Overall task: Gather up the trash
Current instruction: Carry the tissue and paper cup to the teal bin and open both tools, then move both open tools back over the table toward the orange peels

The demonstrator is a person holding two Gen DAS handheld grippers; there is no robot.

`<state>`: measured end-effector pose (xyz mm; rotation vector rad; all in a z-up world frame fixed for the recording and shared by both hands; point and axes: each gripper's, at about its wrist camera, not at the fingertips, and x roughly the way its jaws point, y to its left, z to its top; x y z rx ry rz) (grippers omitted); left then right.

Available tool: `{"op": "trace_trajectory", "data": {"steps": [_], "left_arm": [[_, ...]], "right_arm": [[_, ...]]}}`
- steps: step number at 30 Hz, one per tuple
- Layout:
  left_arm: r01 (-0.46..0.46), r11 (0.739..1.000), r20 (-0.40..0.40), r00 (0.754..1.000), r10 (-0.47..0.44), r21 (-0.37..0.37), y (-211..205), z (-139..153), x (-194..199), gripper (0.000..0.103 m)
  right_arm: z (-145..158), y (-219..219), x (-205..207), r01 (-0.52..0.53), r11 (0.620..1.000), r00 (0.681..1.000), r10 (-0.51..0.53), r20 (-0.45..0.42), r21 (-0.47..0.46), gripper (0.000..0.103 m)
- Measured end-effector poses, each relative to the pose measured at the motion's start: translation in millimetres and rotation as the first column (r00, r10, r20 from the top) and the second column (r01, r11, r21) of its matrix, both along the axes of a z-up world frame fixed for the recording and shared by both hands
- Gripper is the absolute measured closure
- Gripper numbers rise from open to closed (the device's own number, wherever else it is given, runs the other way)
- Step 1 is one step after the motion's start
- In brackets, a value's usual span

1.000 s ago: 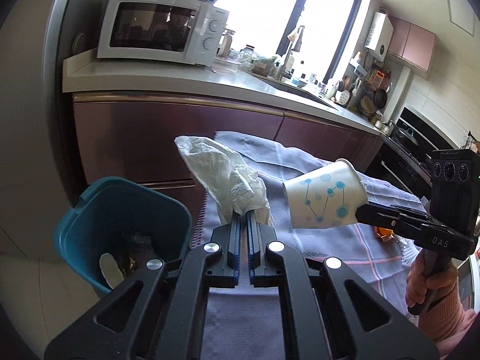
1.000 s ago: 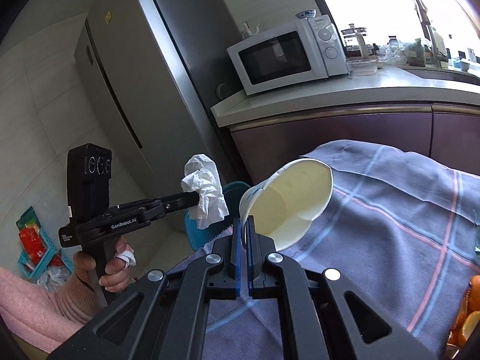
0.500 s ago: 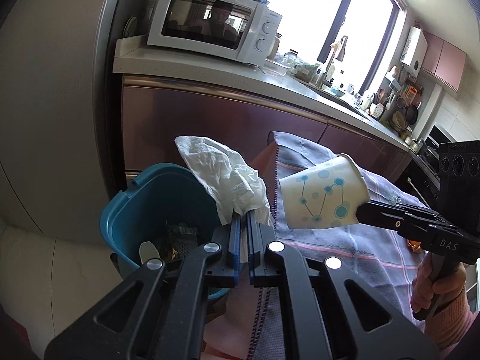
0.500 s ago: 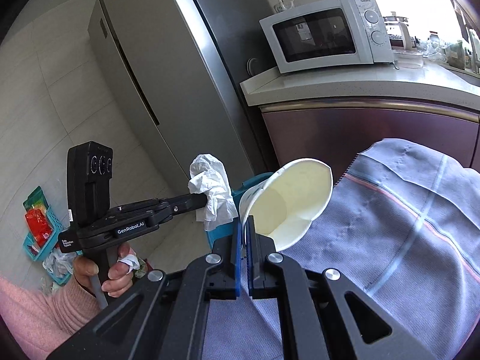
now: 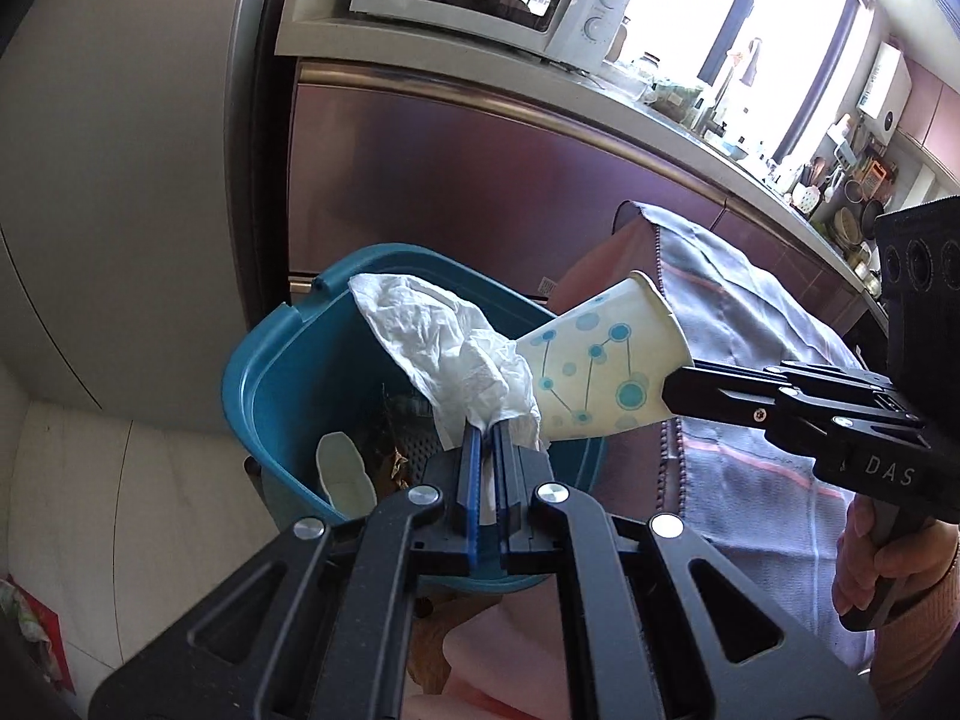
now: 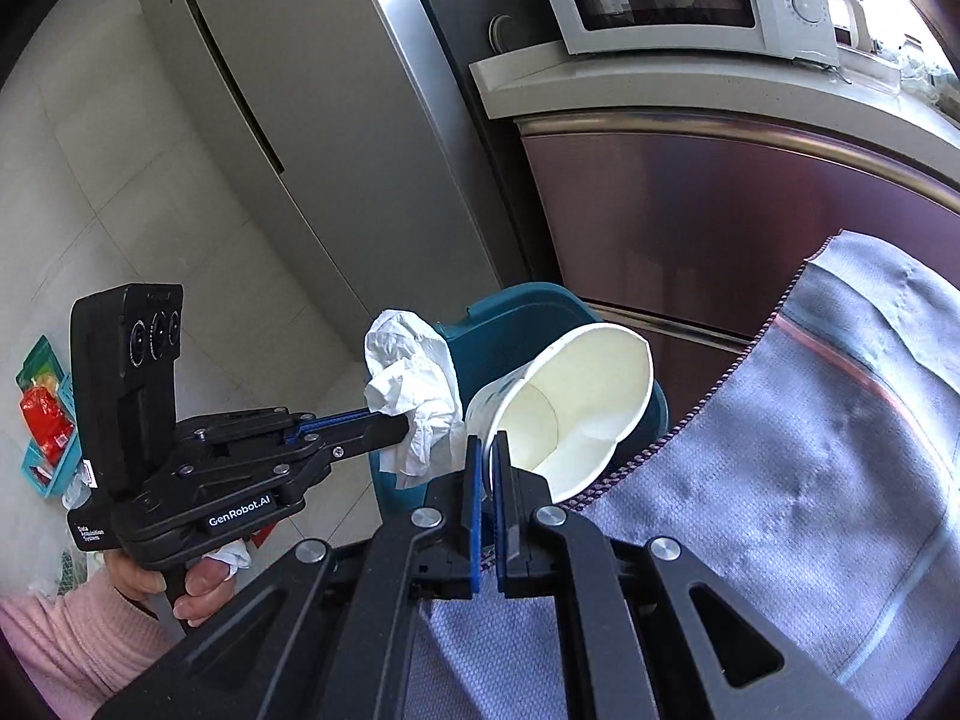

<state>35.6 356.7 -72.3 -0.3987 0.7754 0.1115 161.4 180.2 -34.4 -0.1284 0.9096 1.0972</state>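
we hold two pieces of trash at once. our left gripper (image 5: 487, 438) is pinching a crumpled white tissue (image 5: 444, 354) by its lower end, so the loose part hangs free over the blue bin (image 5: 270, 372) and can drop straight in. our right gripper (image 6: 487, 450) is pressed together on the rim of a paper cup (image 6: 570, 402), which it holds tilted with the mouth toward its own camera. in the left wrist view the cup (image 5: 600, 372) sits at 3 o'clock from the tissue, touching it, near the bin's rim. compared with one second ago, the bin is now much closer and right below the tissue, and the grey cloth (image 6: 810, 450) on the table has slid to the right side.
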Motion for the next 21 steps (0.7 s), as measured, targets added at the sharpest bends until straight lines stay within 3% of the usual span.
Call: {"op": "trace_trajectory", "data": {"steps": [8,10,11,13,17,21], "left_arm": [[-0.013,1.0,-0.051,0.999,0.014,0.006,5.9,-22.1,12.9,0.096],[-0.018,1.0,-0.065,0.998,0.019,0.005,7.7,-28.5,16.8,0.095],[-0.023,1.0,-0.074,0.997,0.023,0.006,8.6,-32.4,19.6,0.094],[-0.018,1.0,-0.094,0.995,0.018,0.002,7.9,-40.7,24.8,0.085],[-0.028,1.0,-0.127,0.991,0.027,0.0,6.2,-52.3,33.7,0.084],[-0.022,1.0,-0.099,0.995,0.022,-0.001,-0.1,-49.0,33.1,0.084]], "right_arm": [[-12.2,20.5,9.4,0.003,0.999,1.0,-0.004,-0.02,-0.045,0.096],[-16.0,20.5,12.9,0.025,0.998,0.999,-0.027,-0.029,-0.051,0.085],[-17.6,20.8,13.9,0.033,0.998,0.999,-0.034,-0.037,-0.049,0.075],[-18.6,15.6,15.1,0.045,0.998,0.997,-0.048,-0.056,-0.043,0.074],[-13.9,1.6,10.9,0.057,0.998,0.997,-0.058,-0.052,-0.021,0.074],[-7.1,-19.1,4.6,0.07,0.997,0.996,-0.07,-0.055,0.011,0.071]]}}
